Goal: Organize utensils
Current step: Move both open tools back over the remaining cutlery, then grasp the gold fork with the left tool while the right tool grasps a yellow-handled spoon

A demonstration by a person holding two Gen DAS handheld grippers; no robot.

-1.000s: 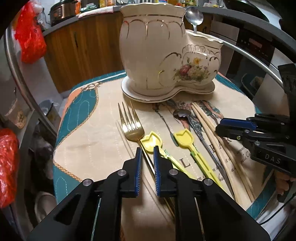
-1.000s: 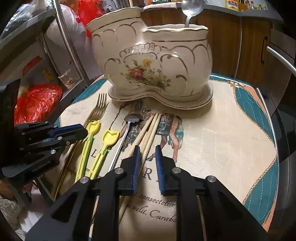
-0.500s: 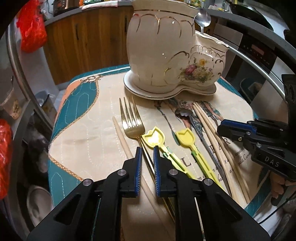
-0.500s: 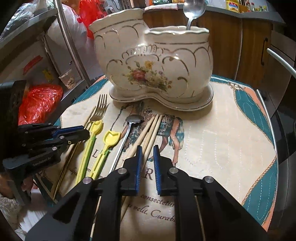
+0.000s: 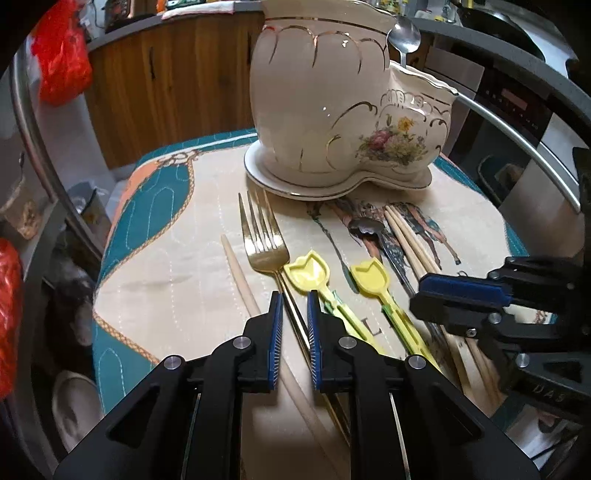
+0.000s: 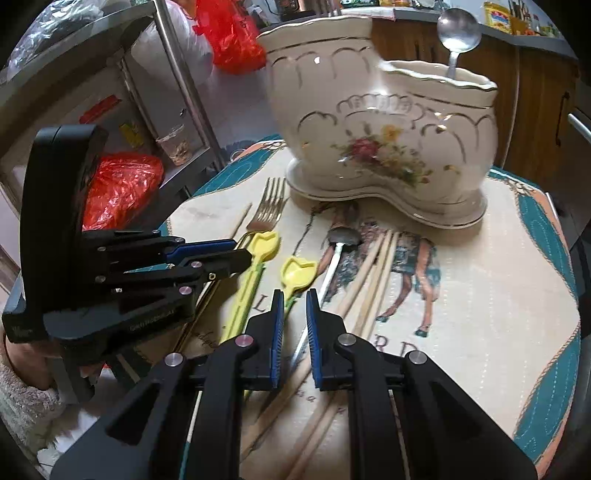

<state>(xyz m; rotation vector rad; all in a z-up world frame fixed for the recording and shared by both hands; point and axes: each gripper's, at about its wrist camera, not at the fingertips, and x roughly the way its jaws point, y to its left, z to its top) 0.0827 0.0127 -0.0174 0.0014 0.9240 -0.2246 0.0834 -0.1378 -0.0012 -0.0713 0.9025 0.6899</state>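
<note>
- Centrally on tabletop [image 5: 162, 266]: cream ceramic holder [image 5: 332, 110] with gold trim and flower print, two compartments, standing on matching saucer base.
- Lower front compartment: one silver spoon [image 6: 458, 33] upright, bowl up, above rim. Taller rear compartment: contents not visible.
- Laid flat on printed mat in front of holder, handles toward cameras: lone chopstick [image 5: 240, 280] farthest left, then gold fork [image 5: 264, 240], two yellow scoops [image 5: 308, 271] side by side, dark small spoon [image 5: 365, 227], bundle of wooden chopsticks [image 5: 410, 240] just beside it.
- Left gripper [image 5: 294, 317]: low over fork handle, blue-padded jaws a narrow gap apart, handle seen between them; pinching or merely straddling, cannot tell.
- Right gripper [image 6: 295, 321]: hovering above stem of small spoon and right-hand scoop, jaws a narrow gap apart, nothing clearly pinched; contact cannot be told.
- Off the tabletop: red plastic bags [image 5: 62, 55], wooden cabinets [image 5: 166, 85], metal rack [image 6: 177, 74] holding a glass.
</note>
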